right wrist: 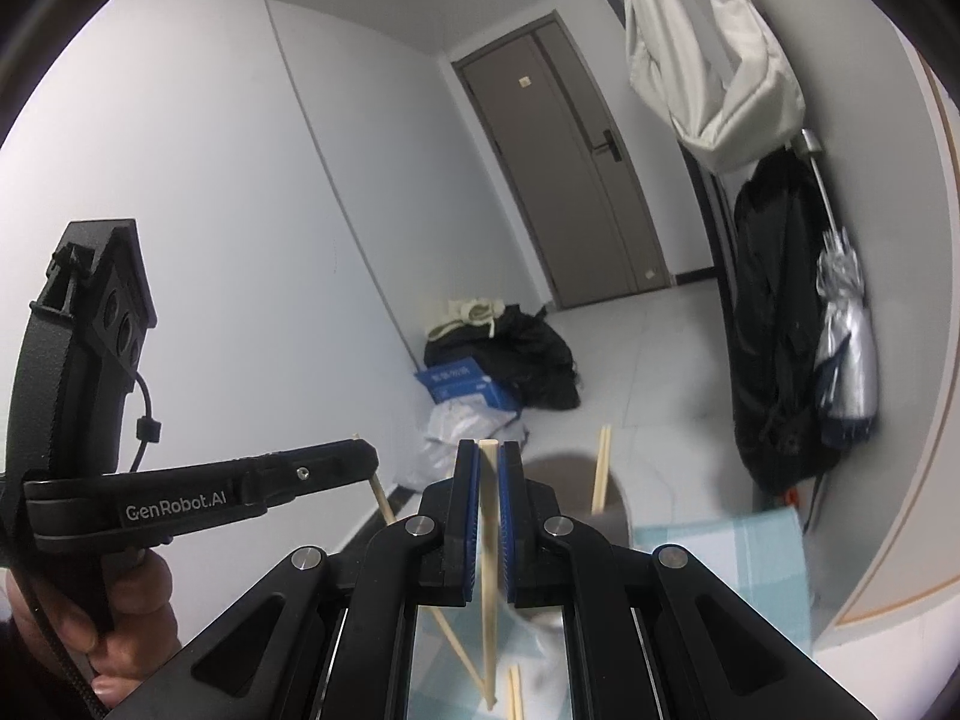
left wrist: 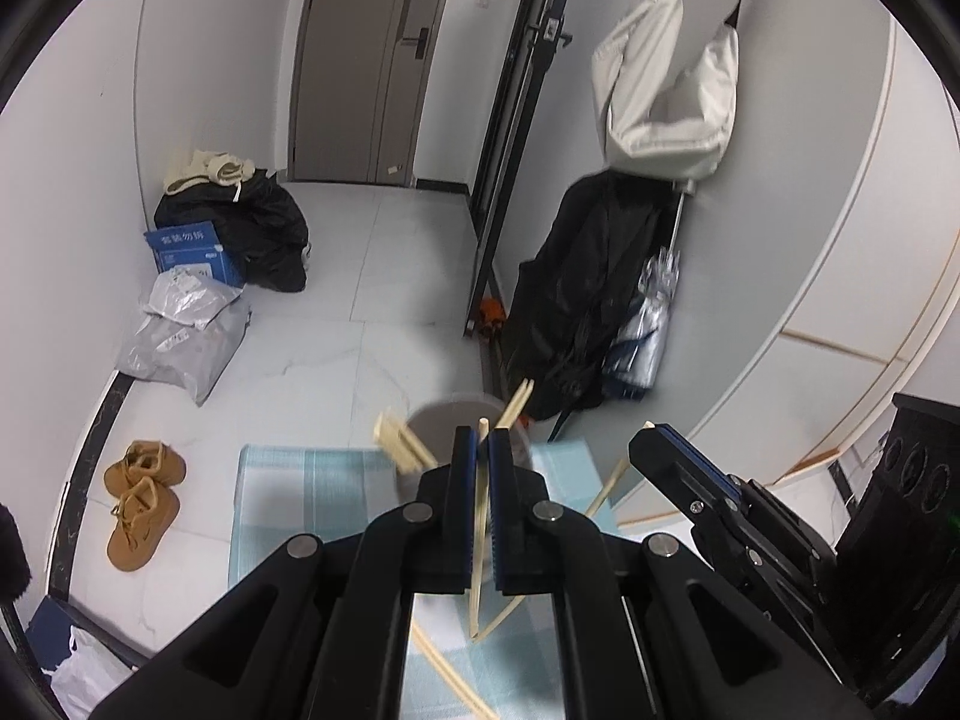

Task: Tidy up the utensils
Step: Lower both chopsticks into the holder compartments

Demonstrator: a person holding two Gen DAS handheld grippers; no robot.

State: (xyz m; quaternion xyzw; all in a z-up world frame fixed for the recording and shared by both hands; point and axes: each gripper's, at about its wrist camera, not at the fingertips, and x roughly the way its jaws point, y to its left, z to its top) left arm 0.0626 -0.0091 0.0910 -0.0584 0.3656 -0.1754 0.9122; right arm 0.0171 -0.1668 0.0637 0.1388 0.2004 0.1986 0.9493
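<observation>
Checked cloth (left wrist: 288,480); pale wood chopstick (left wrist: 478,540) prob. upright in left claw (left wrist: 480,444).

Home entryway: door (left wrist: 360,60), shoes (left wrist: 141,504), coats (left wrist: 588,288)

The room has plain white walls (left wrist: 72,192) and a pale tiled floor (left wrist: 384,276), with a grey-brown door (left wrist: 360,60) at the far end. A white bag (left wrist: 666,78) hangs on the right wall above a black coat (left wrist: 588,300) and a folded silver umbrella (left wrist: 648,318). On the floor near the left wall lie a black bundle (left wrist: 264,240), a blue box (left wrist: 192,252), grey parcel bags (left wrist: 186,324) and a pair of brown shoes (left wrist: 141,504).
</observation>
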